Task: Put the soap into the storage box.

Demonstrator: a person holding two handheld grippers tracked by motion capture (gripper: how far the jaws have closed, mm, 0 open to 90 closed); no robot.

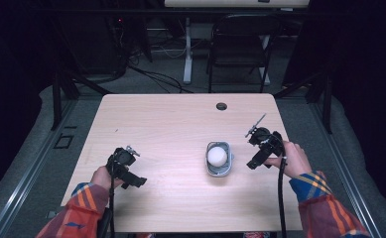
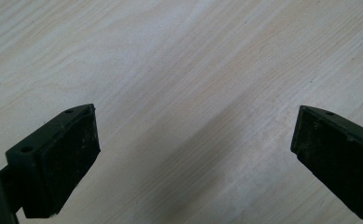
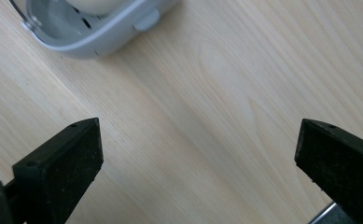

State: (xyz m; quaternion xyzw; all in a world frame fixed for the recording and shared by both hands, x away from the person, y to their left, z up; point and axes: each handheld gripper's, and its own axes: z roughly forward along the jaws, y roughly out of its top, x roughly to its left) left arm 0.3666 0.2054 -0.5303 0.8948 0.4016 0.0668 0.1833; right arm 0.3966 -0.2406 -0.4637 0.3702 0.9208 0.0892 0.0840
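High view: pale wood table [image 1: 170,124], grommet hole [image 1: 222,106] near far edge. Grey egg slicer [image 1: 218,158] a bit right of centre, white egg [image 1: 217,156] sitting in it. Right gripper [image 1: 256,161] just to the right of slicer, not touching, held in right hand [image 1: 292,159], plaid sleeve [image 1: 324,198] behind, black cable [image 1: 281,198] trailing toward near edge. Left gripper [image 1: 133,181] near front-left of table, well apart from slicer, in left hand [image 1: 103,176]. Jaw state hard to read from up here. Beyond table: folding chair [image 1: 240,47], white desk leg [image 1: 187,49], cables on floor.

Left gripper view: jaws wide apart, nothing btwn them, bare wood grain underneath w/ a soft shadow running diagonally.

Right gripper view: jaws spread wide, nothing btwn pads, plain tabletop below. Corner of egg slicer [image 3: 95,28] at top left w/ small tab on its rim, wire frame at edge, bottom of egg [image 3: 97,5] just peeking in at top. Slicer well ahead of jaw tips, no contact. Bit of grey metal [image 3: 328,215] at bottom right, can't tell what.
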